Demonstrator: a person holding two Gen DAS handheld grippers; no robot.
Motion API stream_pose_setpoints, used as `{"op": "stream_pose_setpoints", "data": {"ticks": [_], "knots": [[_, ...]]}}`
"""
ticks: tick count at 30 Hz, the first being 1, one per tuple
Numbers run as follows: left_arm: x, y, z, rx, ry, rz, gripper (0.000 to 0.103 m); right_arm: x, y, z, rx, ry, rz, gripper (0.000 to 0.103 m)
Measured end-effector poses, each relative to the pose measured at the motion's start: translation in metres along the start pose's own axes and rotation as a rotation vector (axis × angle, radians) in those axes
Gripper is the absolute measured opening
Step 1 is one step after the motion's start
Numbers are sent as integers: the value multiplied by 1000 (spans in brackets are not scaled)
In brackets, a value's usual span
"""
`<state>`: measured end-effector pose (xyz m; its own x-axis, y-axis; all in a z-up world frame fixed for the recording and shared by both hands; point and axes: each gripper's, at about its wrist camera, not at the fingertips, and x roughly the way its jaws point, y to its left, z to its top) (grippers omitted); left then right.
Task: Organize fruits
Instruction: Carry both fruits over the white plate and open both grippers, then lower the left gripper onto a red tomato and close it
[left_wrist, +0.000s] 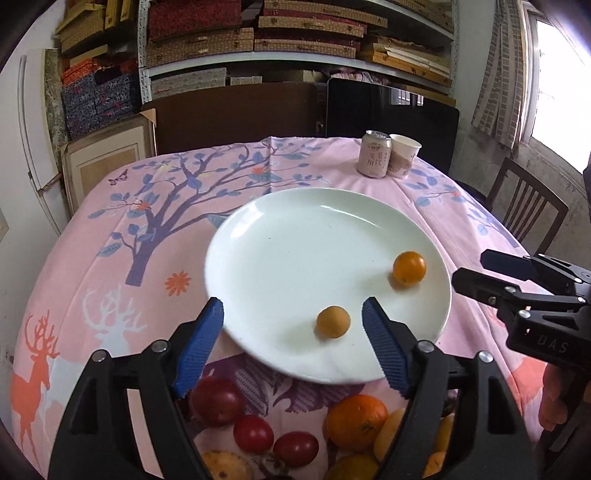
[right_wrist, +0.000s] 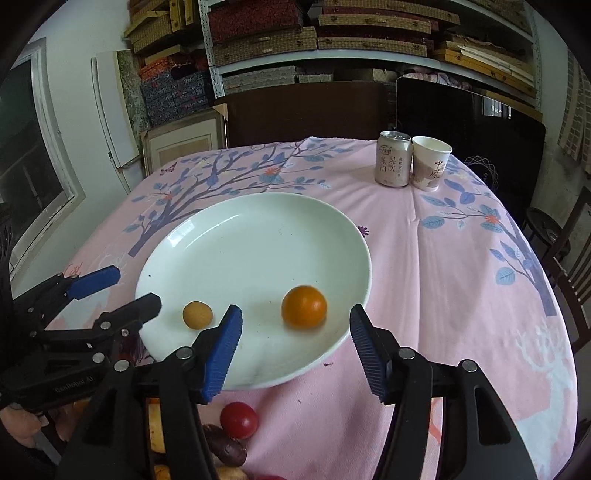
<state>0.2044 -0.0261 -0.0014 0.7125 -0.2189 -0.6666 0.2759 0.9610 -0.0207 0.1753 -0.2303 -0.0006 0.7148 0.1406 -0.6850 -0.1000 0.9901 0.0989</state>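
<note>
My left gripper (left_wrist: 293, 319) hangs wide open and empty above the near rim of the plate (left_wrist: 295, 236). On the plate lie a tan fruit (left_wrist: 332, 321) and, further right, an orange fruit (left_wrist: 409, 268). My right gripper (right_wrist: 295, 325) gapes empty too.

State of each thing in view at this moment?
Left hand-held gripper: open, empty.
Right hand-held gripper: open, empty.
White plate: flat, holds two fruits.
Orange fruit: on plate.
Tan fruit: on plate.
Can: upright.
Paper cup: upright.
</note>
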Motion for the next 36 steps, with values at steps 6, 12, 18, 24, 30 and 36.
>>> {"op": "stream_pose_setpoints", "data": {"ticks": [6, 12, 18, 24, 30, 36], "knots": [[-58, -1, -49, 33, -31, -22, 82, -35, -8, -42, 17, 0, 39, 64], [-108, -12, -113, 119, -42, -49, 84, -54, -22, -91, 74, 16, 53, 68], [-128, -28, -161, 175, -14, -66, 84, -60, -23, -128, 91, 34, 60, 68], [-128, -37, -179, 185, 11, -56, 84, -59, -28, -132, 116, 44, 74, 68], [-110, -18, -176, 102, 72, -33, 55, -60, -31, -133, 124, 35, 87, 68], [-102, -34, -178, 147, 85, -78, 42, -59, -30, -132, 122, 37, 90, 68]]}}
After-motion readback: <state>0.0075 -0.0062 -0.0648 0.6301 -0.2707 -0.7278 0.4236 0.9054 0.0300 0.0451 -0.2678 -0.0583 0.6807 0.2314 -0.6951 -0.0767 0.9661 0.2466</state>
